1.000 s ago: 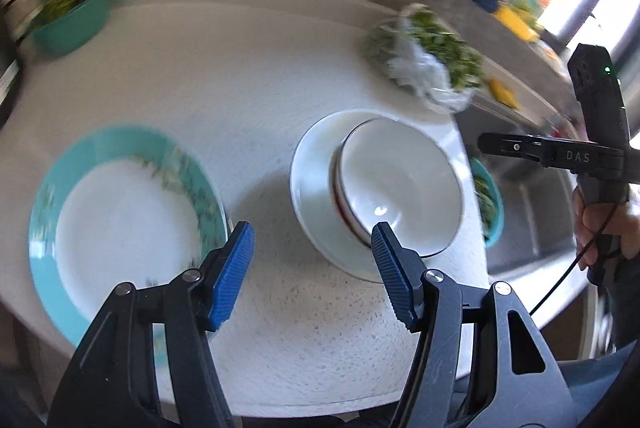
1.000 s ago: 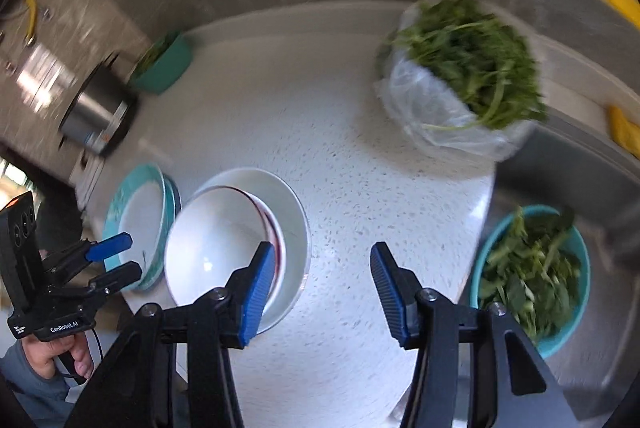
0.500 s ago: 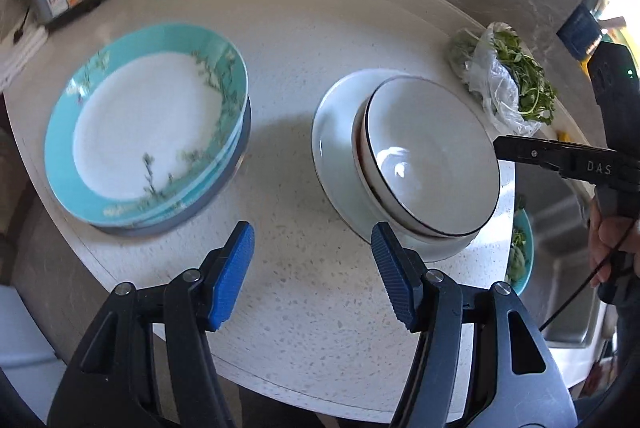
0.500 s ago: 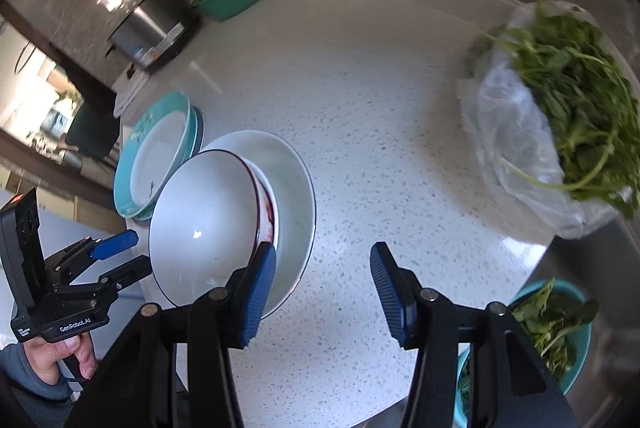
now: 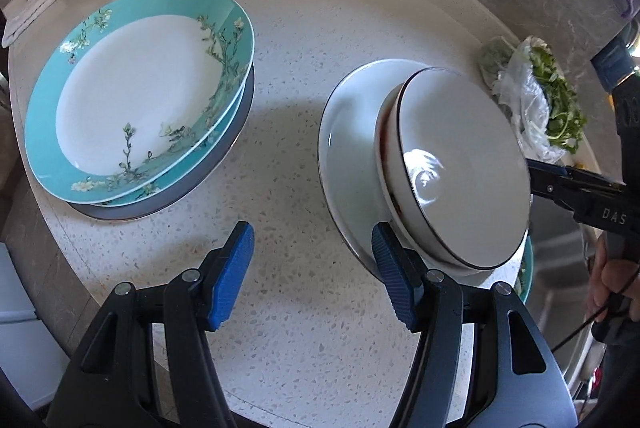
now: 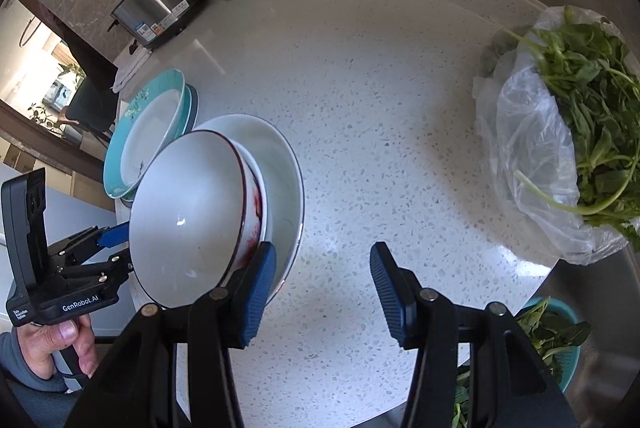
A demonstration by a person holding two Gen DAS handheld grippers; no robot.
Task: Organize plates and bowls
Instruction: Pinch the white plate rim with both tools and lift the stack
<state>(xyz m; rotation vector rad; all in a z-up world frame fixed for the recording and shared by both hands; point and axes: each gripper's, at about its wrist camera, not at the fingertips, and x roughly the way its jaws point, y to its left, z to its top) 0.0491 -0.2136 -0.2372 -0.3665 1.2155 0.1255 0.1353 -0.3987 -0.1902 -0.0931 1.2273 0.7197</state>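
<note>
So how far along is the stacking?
Done: teal plates sit stacked on the counter, and two bowls are nested on a white plate. In hand: nothing; the left gripper and right gripper are open beside that stack. Left: moving the stacks, if needed.

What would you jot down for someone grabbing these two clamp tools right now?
Left gripper: open, empty, beside the white plate.
Right gripper: open, empty, on the plate's other side.
White bowls sit nested on that plate; teal plates are stacked alongside on the counter.
Done: both piles stand as they are.
Left: nothing lifted yet; probably the bowls come off the plate next.
</note>
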